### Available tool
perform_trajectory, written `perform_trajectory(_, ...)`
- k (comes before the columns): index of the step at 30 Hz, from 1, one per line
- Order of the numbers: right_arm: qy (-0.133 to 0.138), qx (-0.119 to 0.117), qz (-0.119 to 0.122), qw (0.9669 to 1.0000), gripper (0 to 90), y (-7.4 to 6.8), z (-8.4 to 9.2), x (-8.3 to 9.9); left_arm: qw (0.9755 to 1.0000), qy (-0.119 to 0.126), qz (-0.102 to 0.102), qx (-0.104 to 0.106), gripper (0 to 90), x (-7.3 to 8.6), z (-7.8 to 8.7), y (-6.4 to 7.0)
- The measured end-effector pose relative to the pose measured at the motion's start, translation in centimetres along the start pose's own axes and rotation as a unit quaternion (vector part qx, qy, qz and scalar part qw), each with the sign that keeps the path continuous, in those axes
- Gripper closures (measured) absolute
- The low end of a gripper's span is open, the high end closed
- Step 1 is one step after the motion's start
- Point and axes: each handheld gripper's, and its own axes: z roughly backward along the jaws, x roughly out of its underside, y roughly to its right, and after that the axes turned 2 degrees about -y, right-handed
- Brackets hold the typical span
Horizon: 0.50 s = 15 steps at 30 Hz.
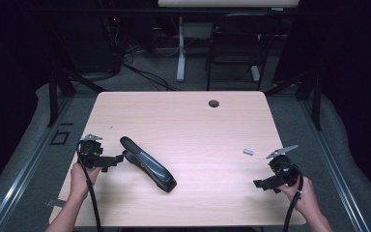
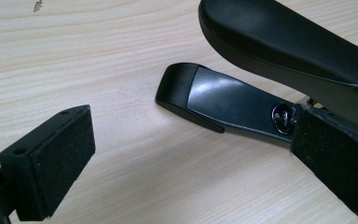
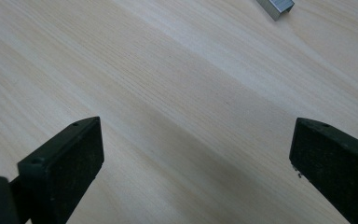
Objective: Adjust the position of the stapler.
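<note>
Left gripper [image 1: 110, 161] and right gripper [image 1: 263, 183] held low, jaws wide apart.

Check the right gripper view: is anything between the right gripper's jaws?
No: the right gripper stands open over bare table, with the staple strip lying well beyond it.

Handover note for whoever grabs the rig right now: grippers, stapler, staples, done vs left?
Left hand-held gripper: open, jaws at the rear end of the black stapler, gripping nothing.
Right hand-held gripper: open, empty, near the table's right edge.
Stapler lies on the table left of centre, its top arm raised off the base.
Strip of staples lies loose on the table, beyond the right gripper.
Done: nothing held or loaded yet.
Left, likely: steady the stapler, pick up the staples, load them.
</note>
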Motion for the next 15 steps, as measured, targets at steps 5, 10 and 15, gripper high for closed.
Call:
perform_trajectory(5, 0.000, -0.002, 0.003, 1.0000, 2.7, 0.0, -0.1, -0.1, 1.0000, 0.007, 0.001, -0.001, 0.0, 0.0, 0.2, 0.1)
perform_trajectory(10, -0.001, 0.001, 0.007, 1.0000, 2.8, -0.2, -0.1, -0.2, 0.9999, 0.010, -0.006, 0.004, 0.0, -0.1, 0.6, 0.6)
perform_trajectory(15, 0.005, -0.007, 0.012, 0.9999, 2.8, -0.2, -0.1, -0.3, 0.9996, 0.013, -0.022, 0.008, 0.0, -0.3, 0.8, 1.5)
